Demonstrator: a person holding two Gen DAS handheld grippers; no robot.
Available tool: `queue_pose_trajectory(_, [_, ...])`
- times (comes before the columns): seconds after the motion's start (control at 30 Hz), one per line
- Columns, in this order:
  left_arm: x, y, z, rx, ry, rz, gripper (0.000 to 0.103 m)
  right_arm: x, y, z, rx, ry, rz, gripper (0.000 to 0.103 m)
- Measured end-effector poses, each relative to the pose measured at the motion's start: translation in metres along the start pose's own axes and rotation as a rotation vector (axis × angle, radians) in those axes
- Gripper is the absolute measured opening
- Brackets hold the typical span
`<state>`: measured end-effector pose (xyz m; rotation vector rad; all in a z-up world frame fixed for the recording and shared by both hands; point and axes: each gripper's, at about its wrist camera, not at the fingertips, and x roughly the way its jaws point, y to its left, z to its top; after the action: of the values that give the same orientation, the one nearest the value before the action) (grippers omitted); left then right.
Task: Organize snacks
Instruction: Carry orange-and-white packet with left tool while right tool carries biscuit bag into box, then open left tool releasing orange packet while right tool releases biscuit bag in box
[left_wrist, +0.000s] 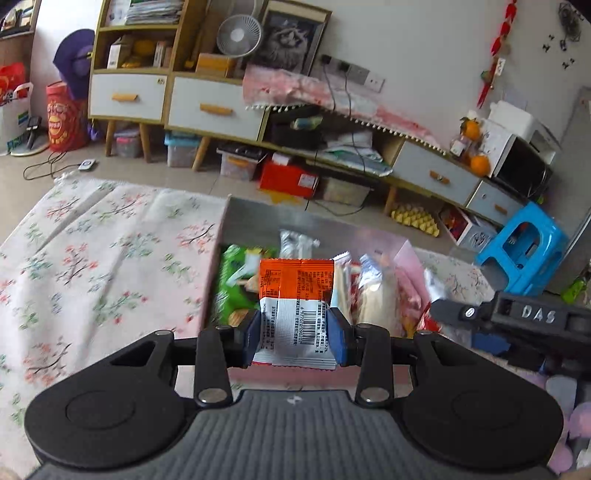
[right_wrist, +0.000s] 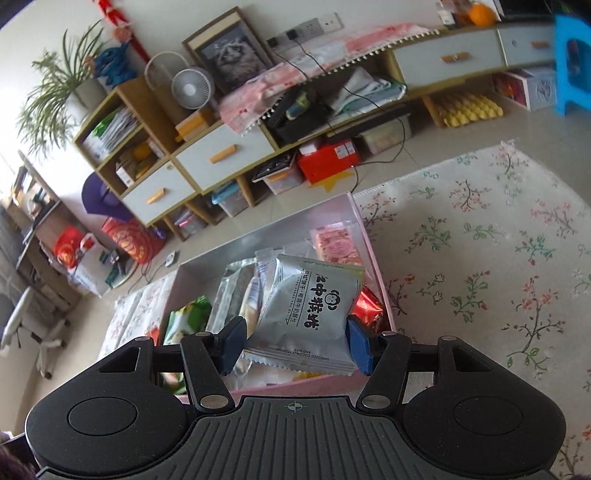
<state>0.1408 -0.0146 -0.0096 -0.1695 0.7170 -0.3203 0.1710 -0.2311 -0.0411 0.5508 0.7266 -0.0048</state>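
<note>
Left claw (left_wrist: 297, 338) clamped on orange packet (left_wrist: 295, 295); right claw (right_wrist: 295, 343) clamped on silver packet (right_wrist: 314, 310), pads at 3 and 9 o'clock. Slick film may slip, missing pink box (right_wrist: 373, 258).

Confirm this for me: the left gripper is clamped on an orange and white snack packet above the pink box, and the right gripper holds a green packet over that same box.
One detail is wrong: the right gripper holds a silver packet, not a green one, as the right wrist view shows. The rest stands: the left gripper is clamped on the orange and white snack packet above the pink box.
</note>
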Motion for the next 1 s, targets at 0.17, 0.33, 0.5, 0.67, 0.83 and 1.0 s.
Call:
queue_pose_trajectory(0.17, [0.011,-0.010,-0.002,0.024,-0.022,0.040,0.036,0.010,-0.003,0.000,-0.014,-0.019,-0.037,0.059])
queue_pose_trajectory(0.33, [0.021,-0.017,-0.006,0.079,-0.020,0.087,0.036,0.018,-0.005,0.001,-0.023,-0.022,-0.049,0.059])
queue_pose_trajectory(0.5, [0.028,-0.019,-0.010,0.115,-0.009,0.110,0.036,0.023,-0.006,0.000,-0.036,-0.023,-0.045,0.060])
queue_pose_trajectory(0.67, [0.027,-0.023,-0.012,0.134,-0.015,0.110,0.039,0.025,-0.005,0.000,-0.028,-0.018,-0.030,0.061])
queue_pose_trajectory(0.83, [0.023,-0.023,-0.010,0.119,-0.025,0.088,0.051,0.021,-0.005,0.002,-0.002,-0.010,0.004,0.076])
queue_pose_trajectory(1.0, [0.021,-0.025,-0.008,0.117,-0.017,0.088,0.062,0.018,-0.002,0.003,-0.004,-0.007,-0.006,0.076])
